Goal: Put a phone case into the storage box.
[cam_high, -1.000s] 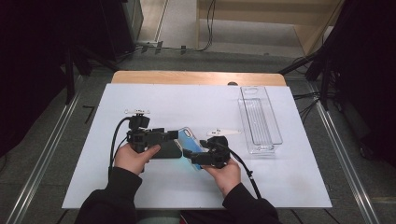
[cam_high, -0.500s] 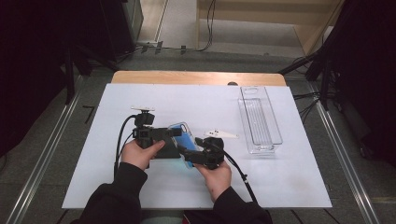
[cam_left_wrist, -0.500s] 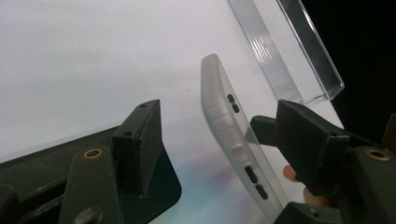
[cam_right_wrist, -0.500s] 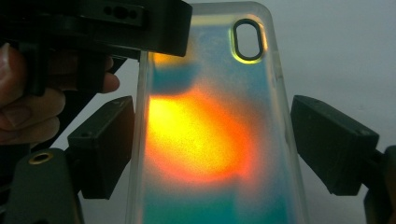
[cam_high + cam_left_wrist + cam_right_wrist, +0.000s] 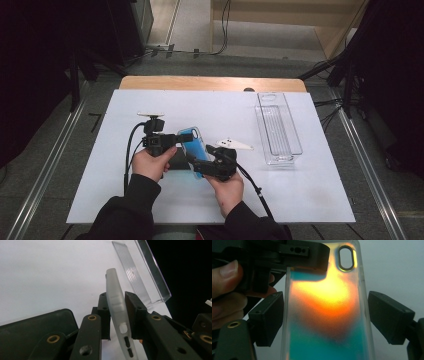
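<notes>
At the near edge of the white table (image 5: pixel 300 190), two dark-sleeved forearms come in and converge near its centre. The person's left hand (image 5: pixel 149 162) holds the left gripper (image 5: pixel 176 136) pointing rightward, its jaws clamped on the edge of a translucent phone case (image 5: pixel 192 147); in the left gripper view the frosted case (image 5: pixel 117 312) stands edge-on between the two black pads, side buttons visible low down. The right hand (image 5: pixel 227 187) holds the right gripper (image 5: pixel 200 162) aimed leftward at the case's near end. In the right gripper view its jaws stand apart on either side of the case (image 5: pixel 327 305), which glows orange over teal with an oval camera cutout at the top; whether the left pad touches the case's edge is unclear. The case's lower end is cut off there, and the left gripper (image 5: pixel 297 255) covers its upper corner. Beyond the hands lies a small white object (image 5: pixel 235 144), too small to identify. Farther right sits a clear plastic tray (image 5: pixel 277 127).
</notes>
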